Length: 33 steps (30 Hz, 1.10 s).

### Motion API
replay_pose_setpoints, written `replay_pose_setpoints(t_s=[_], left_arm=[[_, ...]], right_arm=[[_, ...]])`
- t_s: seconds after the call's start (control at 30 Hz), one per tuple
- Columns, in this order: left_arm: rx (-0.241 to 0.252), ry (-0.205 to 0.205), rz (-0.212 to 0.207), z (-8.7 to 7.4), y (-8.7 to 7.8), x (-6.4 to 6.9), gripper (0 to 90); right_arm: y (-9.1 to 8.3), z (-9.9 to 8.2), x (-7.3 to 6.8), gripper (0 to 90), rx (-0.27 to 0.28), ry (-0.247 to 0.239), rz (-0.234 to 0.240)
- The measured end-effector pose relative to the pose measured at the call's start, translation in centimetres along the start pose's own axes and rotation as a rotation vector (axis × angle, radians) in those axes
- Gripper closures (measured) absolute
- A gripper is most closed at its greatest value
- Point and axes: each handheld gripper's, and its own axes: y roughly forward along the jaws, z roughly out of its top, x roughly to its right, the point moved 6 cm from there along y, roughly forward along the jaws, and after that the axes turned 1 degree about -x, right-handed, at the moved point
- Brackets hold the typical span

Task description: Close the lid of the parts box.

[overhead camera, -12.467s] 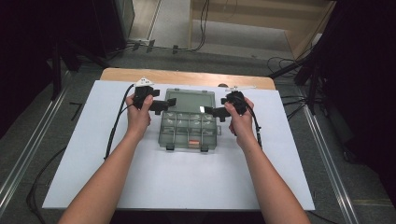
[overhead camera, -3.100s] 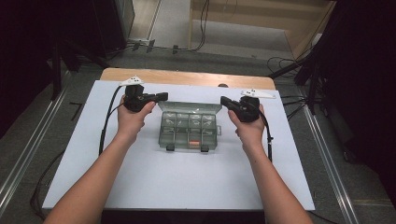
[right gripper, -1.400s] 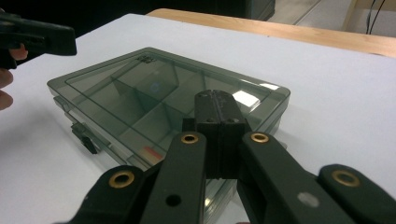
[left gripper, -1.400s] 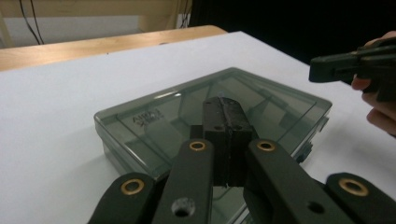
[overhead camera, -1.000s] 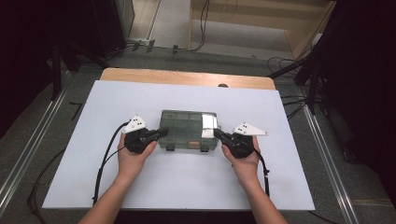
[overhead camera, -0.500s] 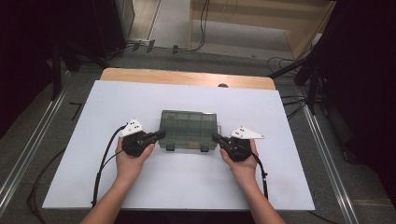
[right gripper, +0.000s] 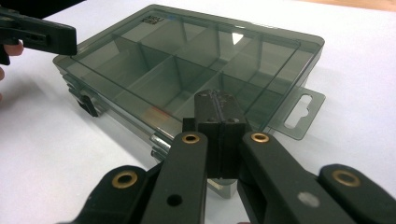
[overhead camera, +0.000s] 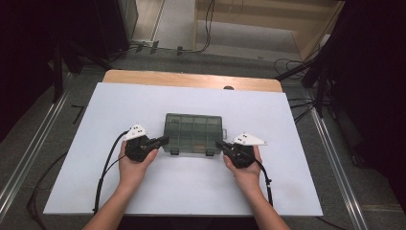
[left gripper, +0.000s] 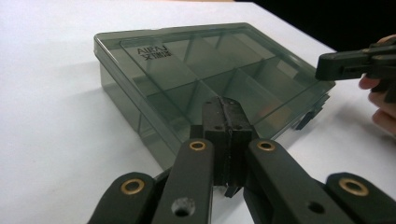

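- Between the two tongs, on the white bench [overhead camera: 143,103], lies a smoky see-through box [overhead camera: 194,132] with its lid down flat.
- Left tongs [overhead camera: 163,140] point at the box's near left corner, their tip at or just touching the edge; I cannot tell which from above. Their jaws are pressed together with nothing between them, as the left gripper view shows [left gripper: 225,120].
- Right tongs [overhead camera: 219,144] point at the near right corner in the same way, jaws likewise together and empty [right gripper: 215,114].
- Beyond the left tongs, the lid shows a printed mark and the dividers beneath it; the compartments look empty from this angle, though the tinted plastic hides small things.
- Just ahead of the right tongs, a flat hanging tab [right gripper: 301,112] sticks out from the box's side.
- On the front wall, between the two tips, sit two dark latches [overhead camera: 174,151]; whether they are snapped home is too small to tell.
- Judged from how things lie, the closing looks done: the lid rests level on the box and neither tongs grips it.
- What seems left is to press the latches shut if they are not, or to draw both tongs back from the box.
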Motion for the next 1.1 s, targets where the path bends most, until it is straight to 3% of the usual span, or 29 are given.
replay_pose_setpoints(t_s=[0.43,0.5,0.53,0.57,0.67,0.73,0.77,0.83,0.9,0.97,1.1], left_arm=[[0.010,-0.002,-0.003,-0.1,0.2,0.2,90.0],[0.007,-0.014,-0.019,-0.1,0.1,0.2,90.0],[0.007,-0.014,-0.033,-0.1,0.1,0.3,89.8],[0.008,-0.007,-0.038,-0.1,0.0,0.3,87.5],[0.031,0.007,-0.040,0.1,-0.2,0.3,70.2],[0.050,0.010,-0.060,0.4,-0.5,0.5,59.7],[0.056,0.012,-0.071,0.5,-0.7,0.6,50.5],[0.069,0.008,-0.108,0.7,-1.1,1.0,36.2],[0.073,0.013,-0.114,0.8,-1.4,1.2,20.7],[0.079,0.025,-0.132,0.9,-1.7,1.5,9.7],[0.096,0.051,-0.158,0.9,-2.2,1.8,0.0]], right_arm=[[0.0,-0.2,-0.1,88.0,0.012,-0.014,-0.016],[0.0,-0.2,-0.1,87.8,0.014,-0.004,-0.013],[0.0,-0.2,-0.2,87.2,0.013,0.007,-0.006],[-0.1,-0.2,-0.2,80.8,0.014,0.016,0.015],[-0.2,-0.1,-0.7,60.4,0.011,-0.006,0.081],[-0.5,0.2,-1.2,45.1,0.048,-0.024,0.152],[-0.6,0.3,-1.4,31.5,0.054,-0.042,0.166],[-0.9,0.6,-1.5,14.1,0.066,-0.057,0.138],[-1.2,0.9,-1.4,0.0,0.075,-0.033,0.120],[-1.4,1.2,-1.3,0.0,0.090,-0.021,0.111],[-1.6,1.1,-0.9,0.0,0.076,-0.017,0.078]])
